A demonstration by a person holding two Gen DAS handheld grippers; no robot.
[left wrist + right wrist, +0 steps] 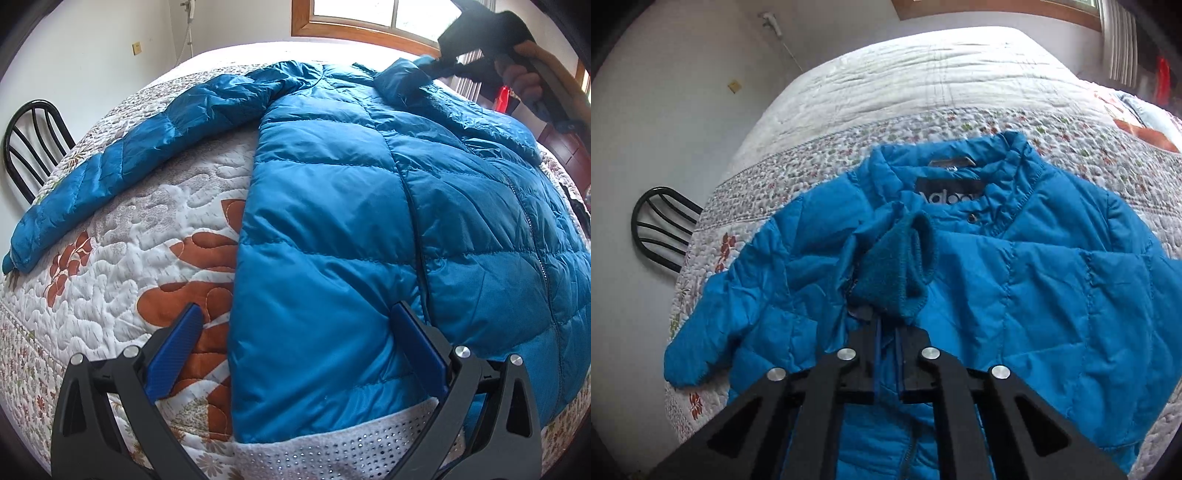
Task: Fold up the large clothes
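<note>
Jacket (369,206), blue and quilted, lies spread front-up on the bed (122,236), its zip running down the middle, one sleeve (122,147) stretched out flat across the flowered quilt and well away from the body panel. The other sleeve has been brought in over the chest: its knit cuff (897,273) is bunched near the collar (960,162) and pinched at the tip of the right tool (882,317), whose jaws are closed tight on that cuff fabric. In the left wrist view the same tool shows at the far end of the jacket, held in the person's hand (524,74). The left tool (295,325) hovers low at the hem end with its blue pads (417,343) spread wide and nothing between them; one pad sits over the bare quilt, the other over the jacket's lower panel, so the side edge of the garment lies between them. I judge the step in hand to be the folding-in of the first sleeve. Next, the right tool probably needs to lay the cuff flat and let go, and the outstretched sleeve will want the same treatment. A dark metal chair (33,144) stands beside the bed.
</note>
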